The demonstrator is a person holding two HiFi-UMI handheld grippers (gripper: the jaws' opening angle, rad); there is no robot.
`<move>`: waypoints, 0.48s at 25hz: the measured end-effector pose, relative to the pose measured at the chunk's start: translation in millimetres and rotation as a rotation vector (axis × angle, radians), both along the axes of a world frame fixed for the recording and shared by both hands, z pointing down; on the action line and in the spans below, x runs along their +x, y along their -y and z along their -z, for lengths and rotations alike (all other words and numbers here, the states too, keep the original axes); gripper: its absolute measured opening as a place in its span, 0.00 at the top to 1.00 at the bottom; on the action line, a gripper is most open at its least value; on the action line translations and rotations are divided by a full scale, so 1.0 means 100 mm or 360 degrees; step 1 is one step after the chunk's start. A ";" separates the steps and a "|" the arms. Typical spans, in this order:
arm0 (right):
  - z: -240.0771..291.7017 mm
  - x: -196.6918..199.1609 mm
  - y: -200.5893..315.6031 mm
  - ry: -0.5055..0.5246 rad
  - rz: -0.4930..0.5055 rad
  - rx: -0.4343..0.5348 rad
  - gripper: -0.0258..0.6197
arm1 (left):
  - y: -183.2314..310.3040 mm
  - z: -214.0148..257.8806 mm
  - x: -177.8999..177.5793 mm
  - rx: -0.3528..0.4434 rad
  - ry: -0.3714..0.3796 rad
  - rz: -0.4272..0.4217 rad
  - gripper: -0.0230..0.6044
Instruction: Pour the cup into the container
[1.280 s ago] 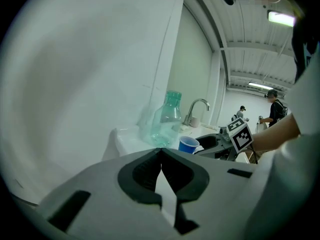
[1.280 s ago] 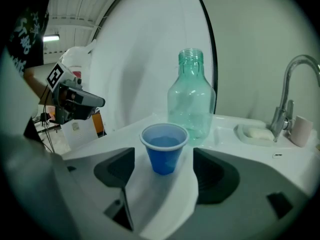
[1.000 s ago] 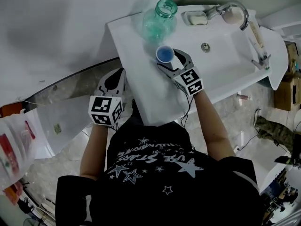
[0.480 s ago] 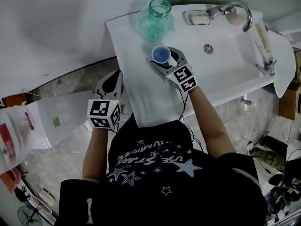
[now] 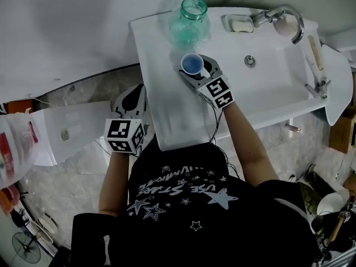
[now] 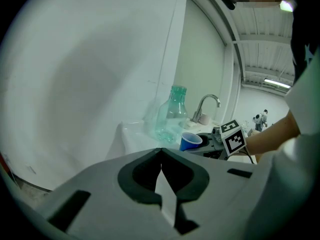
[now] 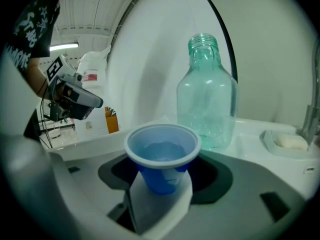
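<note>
Grey marbled flooring (image 5: pixel 67 166) and a plain white wall (image 5: pixel 67 26) surround a white sink counter (image 5: pixel 172 115), which runs away from the person. Its basin (image 5: pixel 272 71) takes up the right part. A curved faucet (image 5: pixel 286 15) rises at the far edge, with a soap dish (image 5: pixel 238 24) just to its left. The container (image 5: pixel 192 18), a clear green-tinted jar with an open neck, stands upright at the counter's far left corner. The right gripper (image 5: pixel 197 68) reaches over the flat left part of the counter, pointing toward that corner. Its jaws have just been closing around the cup (image 5: pixel 193 64), which stands between them. The right gripper view shows thin strips of white counter either side of the cup's base, and no clear squeeze on its wall. So the jaws read as not yet clamped. The cup is small, blue and upright, resting on the counter just in front of the container and apart from it. What looks like clear liquid sits low inside it. The left gripper (image 6: pixel 161 151) hangs off the counter's left edge, near its front corner and over the floor. Its jaws are clenched together with nothing between them.
</note>
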State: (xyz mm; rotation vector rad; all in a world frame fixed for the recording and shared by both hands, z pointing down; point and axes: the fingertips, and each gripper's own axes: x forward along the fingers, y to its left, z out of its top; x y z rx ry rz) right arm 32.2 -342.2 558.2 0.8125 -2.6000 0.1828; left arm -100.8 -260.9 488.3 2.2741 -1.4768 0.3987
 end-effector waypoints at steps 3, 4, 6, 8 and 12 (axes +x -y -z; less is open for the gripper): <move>0.00 0.00 -0.01 0.0008 -0.0002 -0.0013 0.51 | 0.00 0.00 0.00 0.0001 0.0003 0.0007 0.95; 0.01 0.01 -0.01 0.0015 -0.0007 -0.0021 0.51 | 0.00 0.01 0.00 0.0004 0.0003 0.0006 0.95; 0.02 0.02 -0.01 0.0042 -0.0028 -0.0036 0.52 | 0.00 0.02 0.00 0.0013 0.0004 0.0005 0.95; 0.05 0.04 -0.01 0.0062 -0.0055 -0.0040 0.52 | 0.02 0.04 0.00 0.0023 0.0005 0.0004 0.95; 0.18 0.12 -0.02 0.0065 -0.0094 -0.0039 0.52 | 0.06 0.10 0.00 0.0048 0.0001 -0.0004 0.95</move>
